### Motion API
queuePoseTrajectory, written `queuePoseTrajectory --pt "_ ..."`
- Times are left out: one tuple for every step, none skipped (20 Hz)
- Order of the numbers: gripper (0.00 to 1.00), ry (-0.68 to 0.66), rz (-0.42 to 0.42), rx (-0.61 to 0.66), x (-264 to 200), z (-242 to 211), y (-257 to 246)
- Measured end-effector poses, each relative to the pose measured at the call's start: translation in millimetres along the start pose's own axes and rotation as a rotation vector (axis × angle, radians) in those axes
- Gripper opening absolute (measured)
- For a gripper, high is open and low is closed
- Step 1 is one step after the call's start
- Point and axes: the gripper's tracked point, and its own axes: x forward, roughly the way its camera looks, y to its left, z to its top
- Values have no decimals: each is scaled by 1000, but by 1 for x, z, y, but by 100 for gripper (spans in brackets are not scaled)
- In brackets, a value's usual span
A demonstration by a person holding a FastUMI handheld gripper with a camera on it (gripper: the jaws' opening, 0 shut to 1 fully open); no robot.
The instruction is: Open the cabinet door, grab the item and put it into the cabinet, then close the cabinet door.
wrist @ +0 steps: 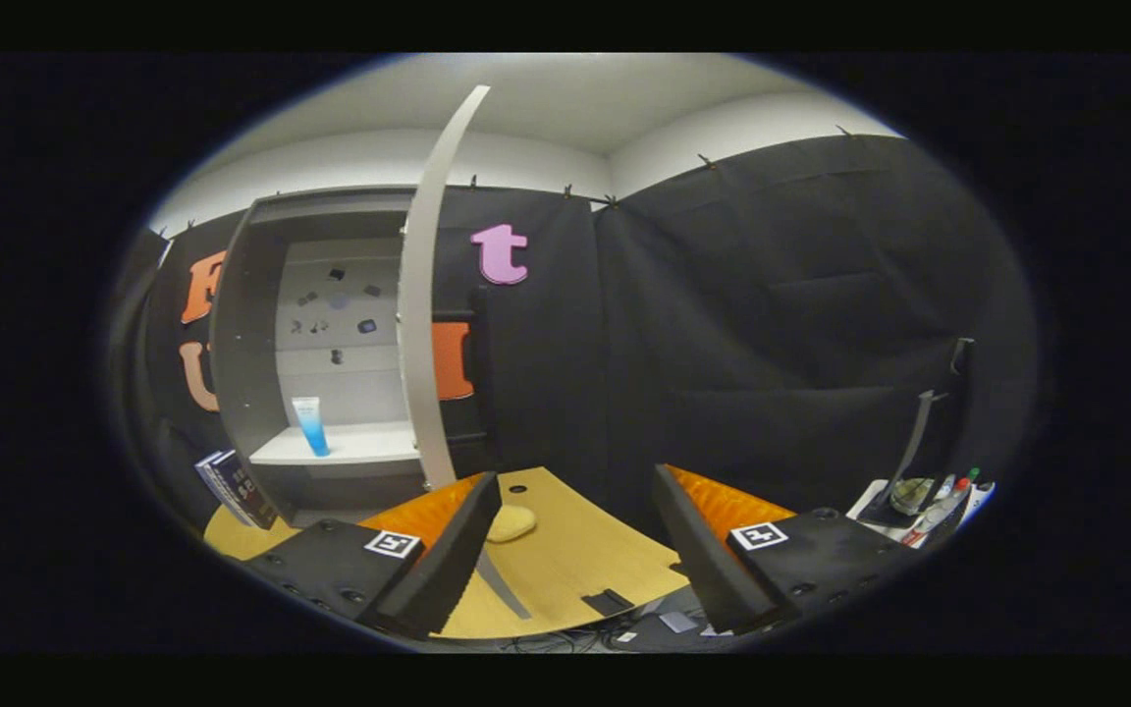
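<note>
Cabinet (251, 324): tall grey box of smooth flat panels, standing on the wooden tabletop (575, 560) against the black cloth wall; pale back panel dotted with small dark bits too small to make out.
Books (237, 488): a few dark-spined volumes leaning just left of the cabinet's base.
Tube (310, 425): the item, a slim plastic tube, white on top shading to blue below, standing upright on the cabinet's white shelf (350, 447).
Door (428, 295): thin grey slab swung wide open, seen edge-on as a curved strip at the cabinet's right side.
Pale lump (510, 523): small rounded cream object on the tabletop, just ahead of the left finger.
Tongs (575, 550): fingers apart, wedge-shaped, gripping nothing, well short of the cabinet.
Clutter (929, 501): pens and small items on a white surface, far right.
</note>
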Motion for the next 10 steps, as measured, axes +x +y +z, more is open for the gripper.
queuePoseTrajectory --pt "98 9 7 15 5 -6 2" --pt "97 21 12 25 14 -14 4" --pt "98 36 14 30 20 -23 5" --pt "98 53 14 29 26 -31 4" --pt "98 67 18 26 31 -38 6" --pt "98 77 12 20 35 -45 5" --pt "97 81 10 19 36 -47 4" --pt "97 77 11 26 37 -47 5" --pt "97 71 15 30 37 -46 6" --pt "97 66 20 29 37 -47 7"
